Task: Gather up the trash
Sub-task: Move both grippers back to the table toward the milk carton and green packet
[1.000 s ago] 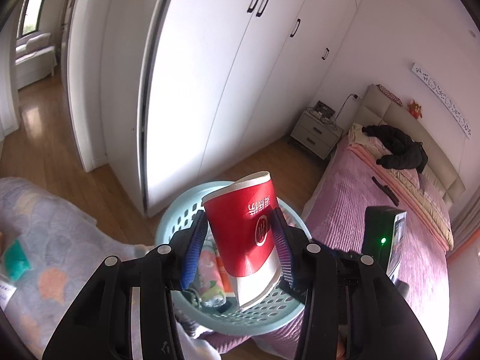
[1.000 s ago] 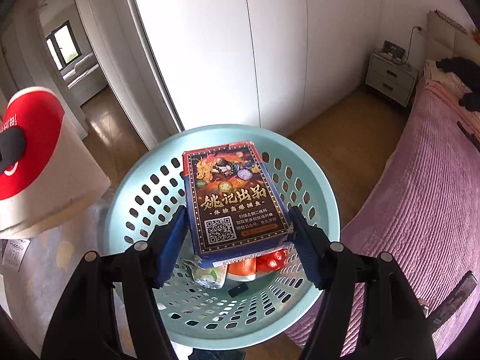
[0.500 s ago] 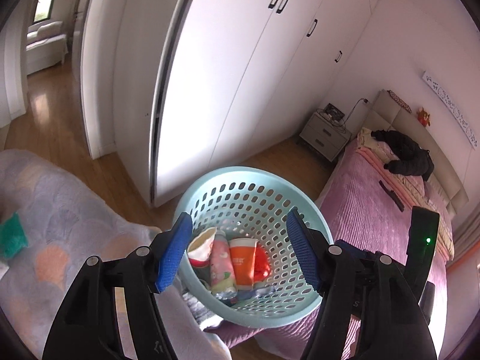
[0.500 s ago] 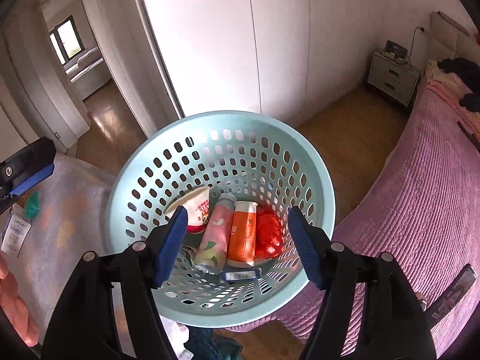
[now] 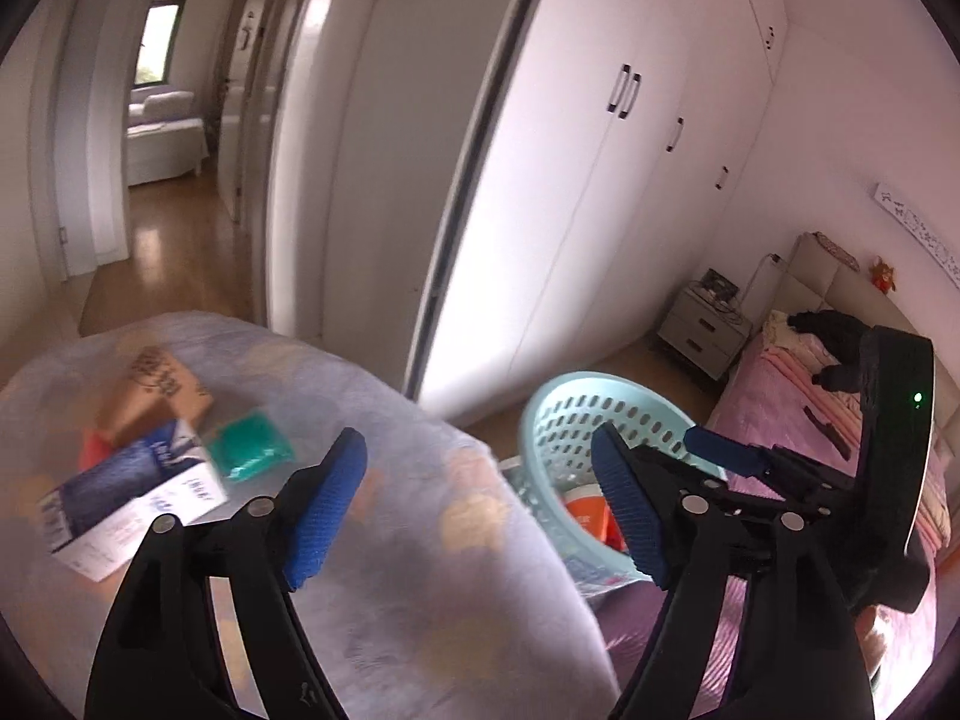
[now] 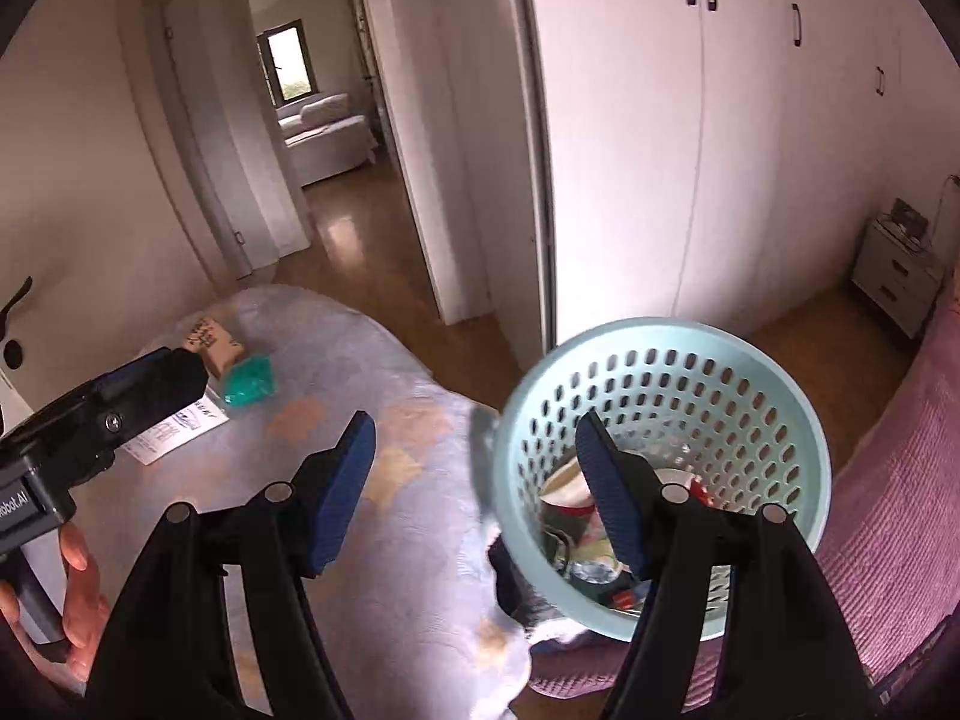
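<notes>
You are holding both tongs over a pale blanket (image 5: 420, 570) in a bedroom, each empty. The left gripper (image 5: 480, 510) is standing wide apart, its jaws having just been opening, with nothing between them. The right gripper (image 6: 474, 492) is also gaping, nothing pressed in its pads. The light-blue perforated basket (image 6: 750, 354) is sitting at the blanket's edge beside the pink bed (image 6: 900, 480), holding a red-and-white cup (image 6: 567, 492) and other trash. On the blanket, a blue-and-white box (image 5: 132, 498), a green packet (image 5: 252, 444) and a brown carton (image 5: 156, 384) are lying close together.
</notes>
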`<state>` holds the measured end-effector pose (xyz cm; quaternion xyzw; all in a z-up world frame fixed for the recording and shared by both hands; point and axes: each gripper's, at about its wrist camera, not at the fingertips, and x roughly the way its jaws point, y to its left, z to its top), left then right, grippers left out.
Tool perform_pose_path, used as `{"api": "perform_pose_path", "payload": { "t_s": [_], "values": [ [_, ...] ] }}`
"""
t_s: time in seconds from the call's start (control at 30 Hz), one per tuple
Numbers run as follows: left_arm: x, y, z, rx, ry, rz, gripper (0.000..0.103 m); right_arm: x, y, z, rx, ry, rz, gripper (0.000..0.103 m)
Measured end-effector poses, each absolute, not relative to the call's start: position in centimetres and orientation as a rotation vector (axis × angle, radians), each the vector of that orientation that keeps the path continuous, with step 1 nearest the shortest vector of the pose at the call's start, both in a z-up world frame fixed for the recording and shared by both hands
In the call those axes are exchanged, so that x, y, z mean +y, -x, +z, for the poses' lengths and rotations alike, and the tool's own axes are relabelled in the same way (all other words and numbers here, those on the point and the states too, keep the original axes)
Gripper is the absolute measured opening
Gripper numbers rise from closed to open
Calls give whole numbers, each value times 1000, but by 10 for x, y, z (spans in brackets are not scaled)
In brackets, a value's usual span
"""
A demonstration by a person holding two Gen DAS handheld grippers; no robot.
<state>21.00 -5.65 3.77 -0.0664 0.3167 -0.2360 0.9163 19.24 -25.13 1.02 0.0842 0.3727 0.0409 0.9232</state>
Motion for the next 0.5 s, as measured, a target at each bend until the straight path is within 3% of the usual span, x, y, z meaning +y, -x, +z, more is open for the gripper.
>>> {"api": "perform_pose_path", "payload": {
  "t_s": [0.5],
  "values": [
    [93,-264,3,770,86,-328,81,-118,-263,-15,862,-88,291,66]
  ]
}}
